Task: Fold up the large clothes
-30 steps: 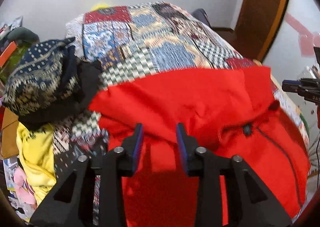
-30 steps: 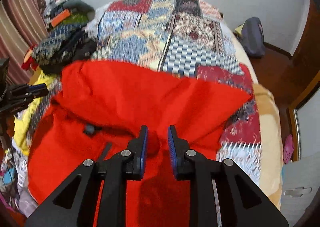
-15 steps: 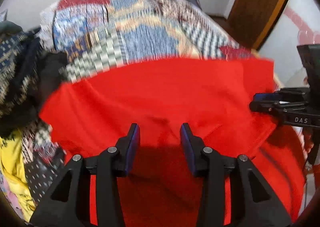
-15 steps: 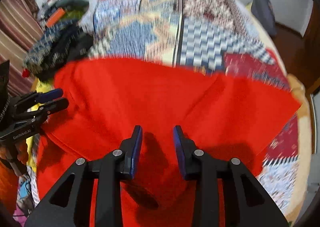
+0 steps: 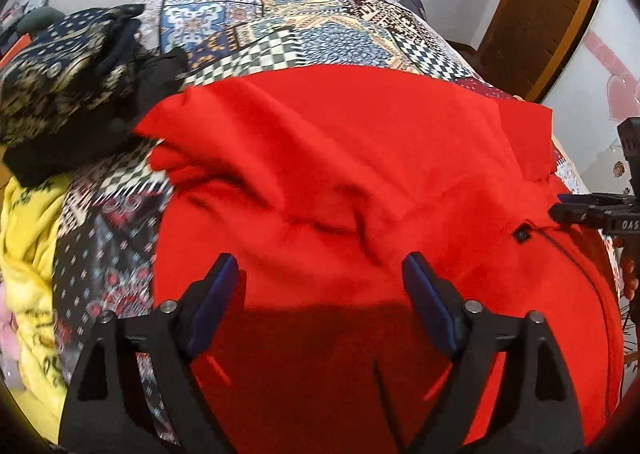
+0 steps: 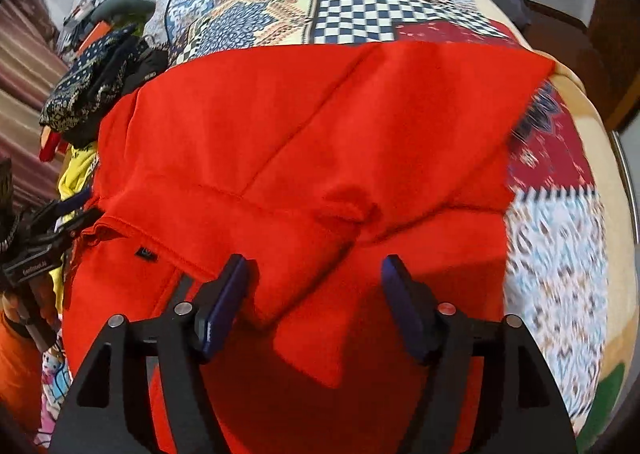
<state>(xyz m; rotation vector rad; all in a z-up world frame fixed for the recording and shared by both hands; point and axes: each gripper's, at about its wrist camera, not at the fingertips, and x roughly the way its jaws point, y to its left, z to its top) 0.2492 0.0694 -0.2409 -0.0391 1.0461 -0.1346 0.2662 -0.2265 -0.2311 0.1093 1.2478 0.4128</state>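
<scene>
A: Starting at the left, what lies beside the red garment (image 5: 340,157)?

B: A yellow cloth (image 5: 28,254) and a dark patterned bundle (image 5: 60,65), just off the garment's left edge. The garment itself lies across the patchwork bedspread (image 5: 288,25), its far half doubled toward the near side, with a hem line running across its middle.

A: And the tongs?

B: The left tongs (image 5: 320,286) are spread wide over the near part of the garment, holding nothing. Further right, the right tongs (image 6: 316,286) are also spread wide and empty, above a loose flap of the same garment.

A: So which step?

B: I judge one fold laid and let go. Next calls for pinching an edge or corner on each side and carrying it across, keeping layers flat.
</scene>
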